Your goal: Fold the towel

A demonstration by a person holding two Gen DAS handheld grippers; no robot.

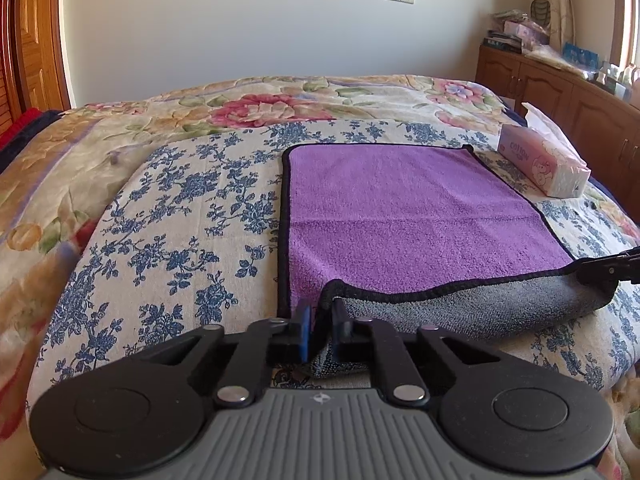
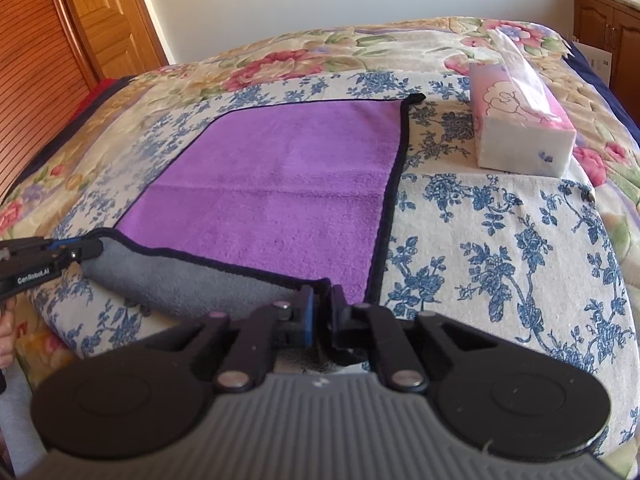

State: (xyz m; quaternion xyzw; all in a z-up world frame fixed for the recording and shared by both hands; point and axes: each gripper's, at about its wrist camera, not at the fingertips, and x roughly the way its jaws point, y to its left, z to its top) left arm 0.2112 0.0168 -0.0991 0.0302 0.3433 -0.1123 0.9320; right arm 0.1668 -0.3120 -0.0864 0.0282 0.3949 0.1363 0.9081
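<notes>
A purple towel (image 1: 404, 208) with a black hem and a grey underside lies flat on the bed; it also shows in the right wrist view (image 2: 280, 176). Its near edge is lifted and curled over, grey side (image 1: 472, 308) up. My left gripper (image 1: 322, 320) is shut on the towel's near left corner. My right gripper (image 2: 322, 304) is shut on the near right corner. The right gripper shows at the right edge of the left wrist view (image 1: 612, 266), and the left gripper shows at the left edge of the right wrist view (image 2: 48, 256).
A pink tissue pack (image 1: 544, 164) lies on the bed to the right of the towel, also in the right wrist view (image 2: 520, 120). The blue-flowered cover (image 1: 180, 216) spreads around the towel. A wooden cabinet (image 1: 560, 92) stands at the right, a wooden door (image 2: 100, 20) at the left.
</notes>
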